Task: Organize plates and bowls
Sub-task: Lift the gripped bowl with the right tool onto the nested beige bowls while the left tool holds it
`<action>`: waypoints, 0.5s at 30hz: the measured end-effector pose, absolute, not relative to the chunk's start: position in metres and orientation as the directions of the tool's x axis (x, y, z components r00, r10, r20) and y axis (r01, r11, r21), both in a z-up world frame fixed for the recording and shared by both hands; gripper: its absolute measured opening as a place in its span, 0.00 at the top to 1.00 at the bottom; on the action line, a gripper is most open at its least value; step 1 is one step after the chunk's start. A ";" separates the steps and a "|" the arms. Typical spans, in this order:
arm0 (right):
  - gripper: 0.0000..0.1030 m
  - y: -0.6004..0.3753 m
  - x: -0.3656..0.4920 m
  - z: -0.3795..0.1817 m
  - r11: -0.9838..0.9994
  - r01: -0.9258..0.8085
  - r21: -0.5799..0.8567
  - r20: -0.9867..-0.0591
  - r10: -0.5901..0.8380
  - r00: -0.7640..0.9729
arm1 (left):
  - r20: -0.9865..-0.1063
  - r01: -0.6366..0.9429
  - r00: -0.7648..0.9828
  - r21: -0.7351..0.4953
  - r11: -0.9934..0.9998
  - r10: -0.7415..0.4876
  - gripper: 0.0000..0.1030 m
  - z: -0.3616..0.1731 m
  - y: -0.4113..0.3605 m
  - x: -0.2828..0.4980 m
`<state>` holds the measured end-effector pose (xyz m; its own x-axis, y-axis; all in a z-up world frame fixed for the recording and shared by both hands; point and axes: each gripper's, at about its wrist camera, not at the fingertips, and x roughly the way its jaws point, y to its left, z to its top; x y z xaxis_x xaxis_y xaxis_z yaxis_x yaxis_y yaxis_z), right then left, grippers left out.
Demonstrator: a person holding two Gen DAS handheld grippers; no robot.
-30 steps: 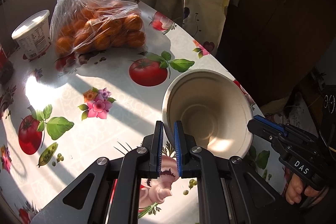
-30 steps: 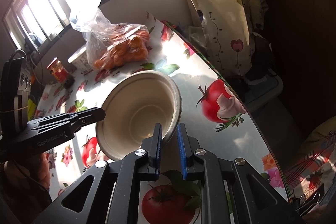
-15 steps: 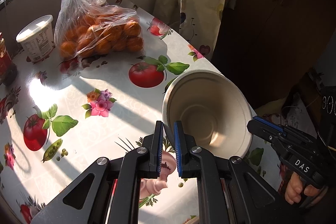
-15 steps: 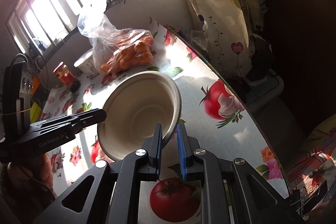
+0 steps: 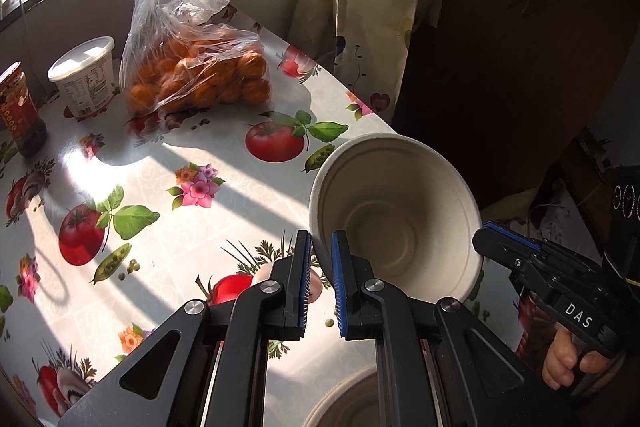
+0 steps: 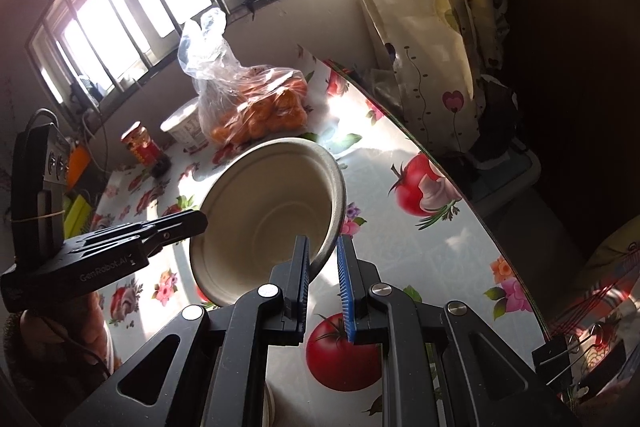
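A beige paper bowl point(image 5: 394, 217) hangs in the air above the table, held by both grippers on opposite sides of its rim. My left gripper point(image 5: 321, 255) is shut on the rim's left side. My right gripper point(image 6: 322, 259) is shut on the rim's near right edge; the bowl point(image 6: 266, 211) tilts toward that camera. The right gripper shows in the left wrist view point(image 5: 504, 243), and the left gripper in the right wrist view point(image 6: 188, 223). The rim of another beige bowl or plate point(image 5: 340, 401) lies on the table below my left gripper.
The table has a fruit-print oilcloth point(image 5: 160, 187). At the back stand a plastic bag of oranges point(image 5: 196, 75), a white tub point(image 5: 86, 77) and a red jar point(image 5: 20, 111). A curtain point(image 5: 360, 7) hangs beyond the table's right edge.
Both grippers have lifted the bowl and drawn back a little; more of the table and the red jar now show. Both grips on the rim are unchanged.
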<state>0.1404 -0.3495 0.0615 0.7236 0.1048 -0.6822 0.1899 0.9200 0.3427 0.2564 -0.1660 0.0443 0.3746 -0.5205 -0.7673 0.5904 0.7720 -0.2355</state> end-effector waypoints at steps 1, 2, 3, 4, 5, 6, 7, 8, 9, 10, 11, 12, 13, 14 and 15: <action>0.86 -0.348 0.138 0.063 0.921 0.187 0.343 -0.680 0.106 0.725 | -0.766 0.590 0.376 -0.237 0.772 -0.522 0.89 0.045 -0.164 0.254; 0.86 -0.346 0.135 0.064 0.921 0.183 0.343 -0.678 0.108 0.727 | -0.764 0.590 0.377 -0.238 0.772 -0.523 0.89 0.046 -0.163 0.251; 0.86 -0.344 0.132 0.066 0.922 0.180 0.343 -0.676 0.109 0.728 | -0.763 0.588 0.377 -0.241 0.772 -0.525 0.89 0.047 -0.161 0.249; 0.86 -0.342 0.129 0.067 0.923 0.178 0.342 -0.674 0.109 0.731 | -0.761 0.586 0.376 -0.247 0.772 -0.528 0.90 0.048 -0.158 0.247; 0.86 -0.340 0.126 0.069 0.923 0.177 0.342 -0.671 0.108 0.733 | -0.759 0.585 0.377 -0.249 0.772 -0.531 0.90 0.050 -0.156 0.245; 0.86 -0.338 0.122 0.070 0.924 0.174 0.341 -0.670 0.109 0.734 | -0.756 0.584 0.381 -0.249 0.772 -0.532 0.89 0.051 -0.154 0.242; 0.86 -0.336 0.120 0.072 0.924 0.171 0.343 -0.667 0.111 0.736 | -0.754 0.582 0.385 -0.249 0.774 -0.532 0.89 0.053 -0.152 0.238; 0.86 -0.335 0.117 0.073 0.923 0.167 0.345 -0.664 0.114 0.739 | -0.751 0.583 0.392 -0.244 0.775 -0.531 0.89 0.056 -0.150 0.235; 0.86 -0.333 0.114 0.075 0.924 0.165 0.346 -0.661 0.115 0.742 | -0.747 0.584 0.398 -0.242 0.775 -0.533 0.89 0.058 -0.148 0.231; 0.86 -0.331 0.111 0.076 0.923 0.163 0.348 -0.658 0.117 0.744 | -0.743 0.584 0.400 -0.244 0.774 -0.537 0.89 0.059 -0.145 0.228; 0.86 -0.329 0.108 0.077 0.923 0.159 0.351 -0.654 0.120 0.747 | -0.739 0.585 0.403 -0.246 0.773 -0.540 0.89 0.061 -0.143 0.225; 0.86 -0.327 0.105 0.079 0.923 0.155 0.352 -0.651 0.122 0.749 | -0.737 0.584 0.403 -0.248 0.773 -0.542 0.89 0.062 -0.140 0.222; 0.86 -0.326 0.102 0.080 0.924 0.151 0.352 -0.649 0.125 0.750 | -0.737 0.582 0.402 -0.253 0.773 -0.543 0.90 0.063 -0.138 0.220; 0.86 -0.324 0.099 0.080 0.924 0.149 0.353 -0.648 0.127 0.751 | -0.737 0.580 0.399 -0.257 0.773 -0.545 0.90 0.063 -0.136 0.218; 0.86 -0.323 0.097 0.081 0.923 0.146 0.355 -0.646 0.130 0.752 | -0.735 0.579 0.402 -0.258 0.773 -0.546 0.90 0.064 -0.134 0.215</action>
